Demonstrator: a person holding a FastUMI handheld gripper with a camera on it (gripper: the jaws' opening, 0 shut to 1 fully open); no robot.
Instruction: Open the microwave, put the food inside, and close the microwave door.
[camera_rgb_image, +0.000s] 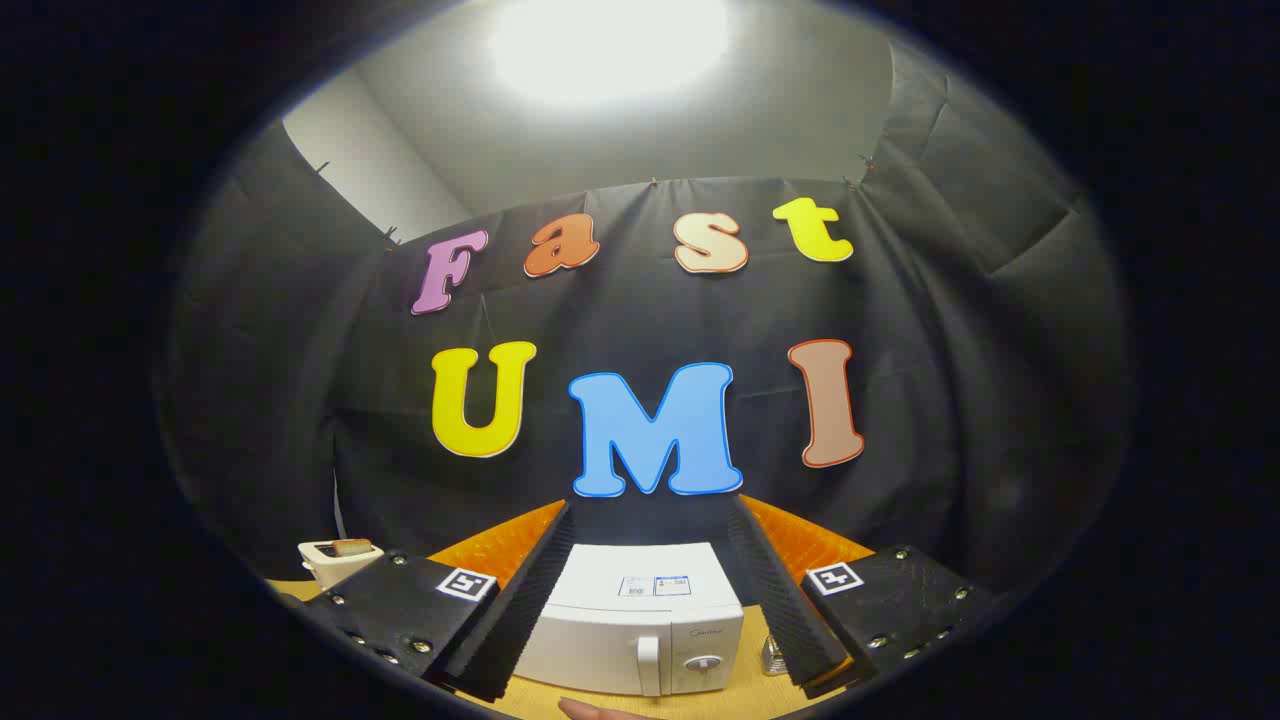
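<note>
White microwave (640, 625) is sitting door-closed on the wooden table (700, 703), framed between the released, spread fingers (515, 600) of the gripper (648, 590) (probably lining up for its handle (649, 664)).

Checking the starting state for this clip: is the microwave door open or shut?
Shut. The microwave door sits flush with its white front, handle facing the open tool, whose fingers hold nothing.

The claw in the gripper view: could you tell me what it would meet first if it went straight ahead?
Probably the white microwave, which sits between and just beyond the open claw fingers, door shut. Its top and front face the fingers, though how far off it stands is unclear.
</note>
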